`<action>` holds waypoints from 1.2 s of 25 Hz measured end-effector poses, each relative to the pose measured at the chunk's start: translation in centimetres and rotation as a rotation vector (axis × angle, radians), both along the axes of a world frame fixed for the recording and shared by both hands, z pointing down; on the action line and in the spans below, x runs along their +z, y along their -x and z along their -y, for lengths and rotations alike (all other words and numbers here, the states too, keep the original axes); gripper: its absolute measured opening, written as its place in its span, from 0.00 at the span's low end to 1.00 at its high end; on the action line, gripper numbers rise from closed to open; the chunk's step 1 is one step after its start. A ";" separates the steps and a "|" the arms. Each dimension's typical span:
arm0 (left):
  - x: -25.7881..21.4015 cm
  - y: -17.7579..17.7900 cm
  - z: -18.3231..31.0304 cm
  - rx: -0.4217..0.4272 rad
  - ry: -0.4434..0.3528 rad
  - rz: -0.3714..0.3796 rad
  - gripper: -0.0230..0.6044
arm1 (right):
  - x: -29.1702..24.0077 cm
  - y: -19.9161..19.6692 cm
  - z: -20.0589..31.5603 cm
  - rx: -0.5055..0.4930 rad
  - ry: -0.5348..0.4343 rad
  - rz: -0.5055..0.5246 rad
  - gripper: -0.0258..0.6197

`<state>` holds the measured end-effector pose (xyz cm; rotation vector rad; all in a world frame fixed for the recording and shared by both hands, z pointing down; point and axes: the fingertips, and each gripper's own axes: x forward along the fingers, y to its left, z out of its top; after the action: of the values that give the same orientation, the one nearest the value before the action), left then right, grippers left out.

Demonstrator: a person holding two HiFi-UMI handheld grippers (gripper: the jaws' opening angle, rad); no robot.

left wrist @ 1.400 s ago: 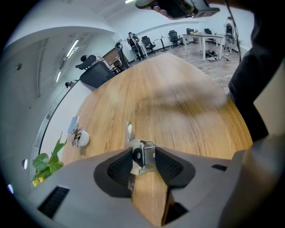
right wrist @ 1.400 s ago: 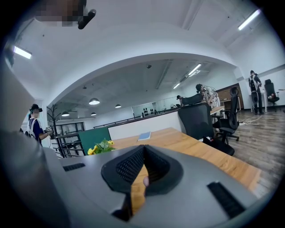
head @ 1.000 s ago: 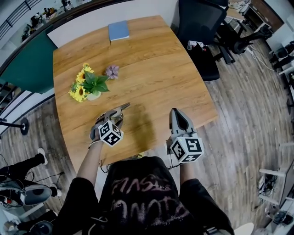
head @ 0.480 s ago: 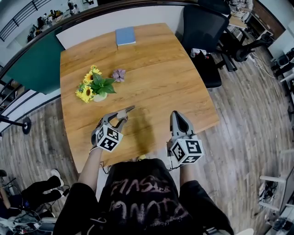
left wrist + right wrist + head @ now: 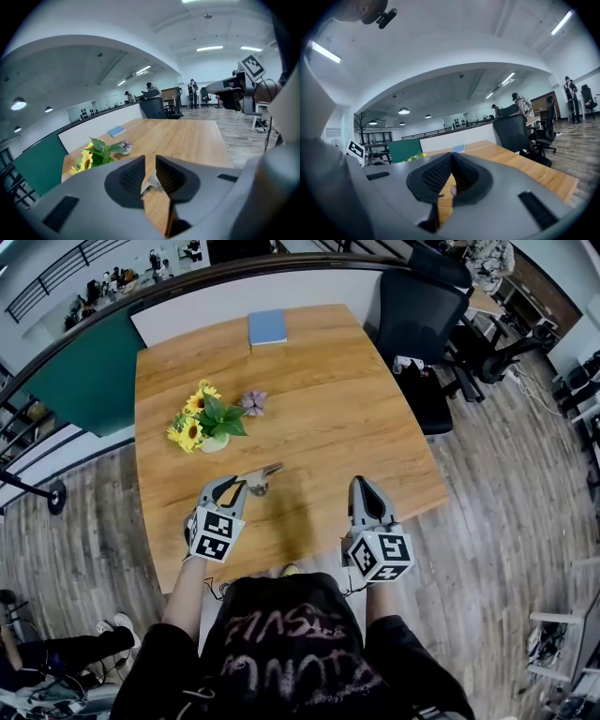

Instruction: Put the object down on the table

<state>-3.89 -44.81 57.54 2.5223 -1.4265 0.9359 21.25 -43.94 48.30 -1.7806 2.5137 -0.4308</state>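
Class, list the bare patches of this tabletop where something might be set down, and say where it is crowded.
Widest bare wood: the table's right half, from the blue book toward the near edge. Smaller patch: between the book and the sunflowers. Crowded: the left, where sunflowers and purple flower stand close together.

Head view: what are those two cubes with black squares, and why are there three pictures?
The cubes sit on two grippers, tools a person holds, one in each hand. The head view is from a camera on the person's head; each gripper view is from a camera on that gripper. On the table lie a book, sunflowers and a purple flower. The left gripper has just been closing its jaws and pinches a silvery thing. The right gripper has its jaws together.
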 end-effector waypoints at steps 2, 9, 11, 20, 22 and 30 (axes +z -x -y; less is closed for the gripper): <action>-1.2 0.7 -0.4 -0.025 -0.026 -0.016 0.11 | -0.2 0.2 -0.3 -0.003 -0.003 -0.004 0.05; -5.5 3.0 -1.2 -0.101 -0.130 -0.098 0.05 | -0.2 0.9 -1.2 -0.008 -0.007 -0.016 0.05; -6.2 4.0 -1.4 -0.124 -0.150 -0.110 0.05 | -0.4 1.1 -1.4 -0.010 -0.011 -0.021 0.05; -11.9 6.1 -3.0 -0.159 -0.285 -0.197 0.05 | -1.1 1.9 -2.0 -0.030 -0.025 -0.051 0.05; -13.1 6.7 -3.3 -0.172 -0.315 -0.213 0.05 | -1.3 2.0 -2.3 -0.031 -0.027 -0.056 0.05; -16.5 9.6 -4.5 -0.249 -0.396 -0.310 0.05 | -1.8 2.1 -2.7 -0.046 -0.050 -0.068 0.05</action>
<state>-13.45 -40.29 41.06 2.5041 -1.9044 0.2239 19.20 -41.26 46.48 -1.7523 2.5911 -0.3106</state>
